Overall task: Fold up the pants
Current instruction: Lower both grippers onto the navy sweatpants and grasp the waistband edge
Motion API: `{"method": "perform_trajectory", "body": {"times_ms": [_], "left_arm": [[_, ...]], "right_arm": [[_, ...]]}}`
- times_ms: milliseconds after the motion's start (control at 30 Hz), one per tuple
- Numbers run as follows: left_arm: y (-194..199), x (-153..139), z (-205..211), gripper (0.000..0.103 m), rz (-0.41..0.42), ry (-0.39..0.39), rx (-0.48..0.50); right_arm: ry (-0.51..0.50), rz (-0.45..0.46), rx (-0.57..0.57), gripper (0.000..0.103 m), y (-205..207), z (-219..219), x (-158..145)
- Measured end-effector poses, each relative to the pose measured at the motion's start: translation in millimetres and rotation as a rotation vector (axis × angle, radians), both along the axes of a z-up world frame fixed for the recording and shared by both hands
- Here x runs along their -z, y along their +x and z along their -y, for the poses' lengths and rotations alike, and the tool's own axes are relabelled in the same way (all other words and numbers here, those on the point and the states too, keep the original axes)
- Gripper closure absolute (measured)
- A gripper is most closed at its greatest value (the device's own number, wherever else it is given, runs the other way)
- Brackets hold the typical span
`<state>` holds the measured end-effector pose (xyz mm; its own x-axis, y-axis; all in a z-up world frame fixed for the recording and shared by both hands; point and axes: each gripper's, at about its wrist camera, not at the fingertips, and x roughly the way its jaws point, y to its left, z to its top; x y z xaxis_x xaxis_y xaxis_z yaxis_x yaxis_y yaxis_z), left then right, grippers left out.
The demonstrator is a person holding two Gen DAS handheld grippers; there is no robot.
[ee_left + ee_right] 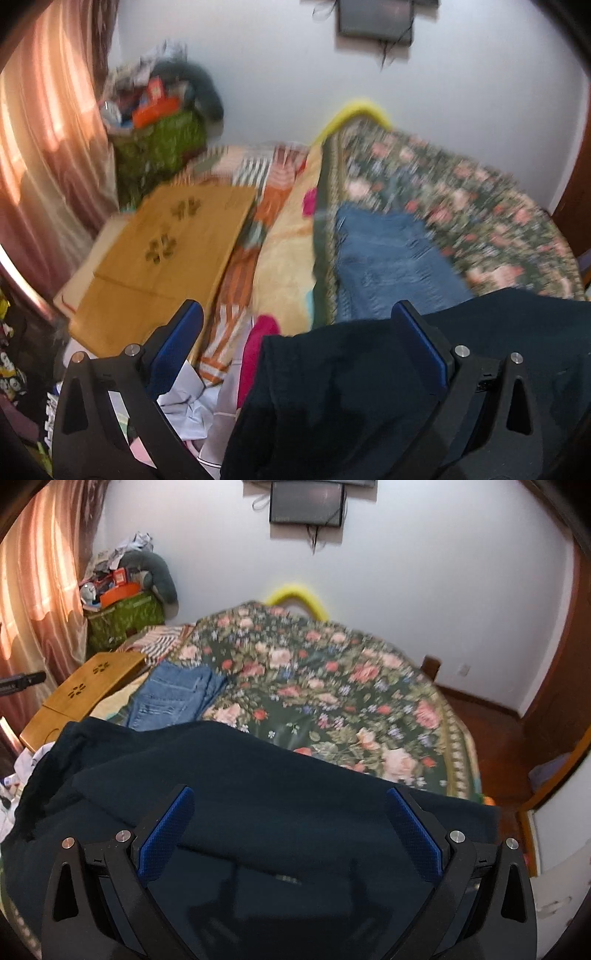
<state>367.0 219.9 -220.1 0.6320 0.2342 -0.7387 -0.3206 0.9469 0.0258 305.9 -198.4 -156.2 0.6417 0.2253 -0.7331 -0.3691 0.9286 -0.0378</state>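
Both wrist cameras are looking forward along their own blue-padded fingers, tilting down over the bed toward the far white wall. The left one is sitting further left, taking in the wooden board (159,254); the right one is facing the floral bedspread (332,701). Both are sharing the folded jeans (391,258) and wall screen (306,506), close above the dark pants (258,794)

Curtain-filtered daylight — motion blur, fisheye

Matt dark cloth pants (258,775), faded denim jeans (173,698), a floral woven bedspread (332,686), a smooth wooden board (159,251).
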Motion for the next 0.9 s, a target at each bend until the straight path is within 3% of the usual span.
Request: {"method": "perform_trajectory", "body": {"times_ms": [33, 100, 233, 300, 400, 567, 667, 733, 800, 833, 900], "left_arm": [[8, 12, -8, 0.004, -0.033, -0.026, -0.001], [18, 35, -20, 0.020, -0.097, -0.066, -0.009], [27, 73, -36, 0.022, -0.185, -0.121, -0.023], [31, 89, -41, 0.031, -0.227, -0.146, -0.024], [33, 106, -46, 0.044, -0.283, -0.225, -0.004], [36, 112, -53, 0.064, -0.302, -0.357, 0.016], [42, 115, -55, 0.068, -0.326, -0.398, 0.010], [46, 119, -57, 0.077, -0.339, -0.421, 0.002], [49, 119, -58, 0.085, -0.342, -0.414, -0.012], [49, 118, -58, 0.087, -0.339, -0.402, -0.014], [49, 111, -54, 0.088, -0.331, -0.324, -0.038]], "right_arm": [[0.000, -0.012, -0.003, 0.001, 8, -1, 4], [-0.006, -0.028, -0.014, 0.003, 25, -3, 14], [-0.044, -0.076, -0.049, 0.003, 60, -10, 38], [-0.051, -0.110, -0.078, 0.007, 72, -14, 49], [-0.081, -0.133, -0.119, 0.008, 93, -24, 60], [-0.094, -0.174, -0.197, 0.011, 115, -41, 73], [-0.116, -0.263, -0.254, 0.029, 120, -58, 91], [-0.140, -0.263, -0.259, 0.031, 114, -67, 100], [-0.126, -0.251, -0.281, 0.053, 107, -70, 98], [-0.106, -0.264, -0.280, 0.058, 105, -69, 97], [-0.088, -0.276, -0.256, 0.085, 104, -65, 97]]}}
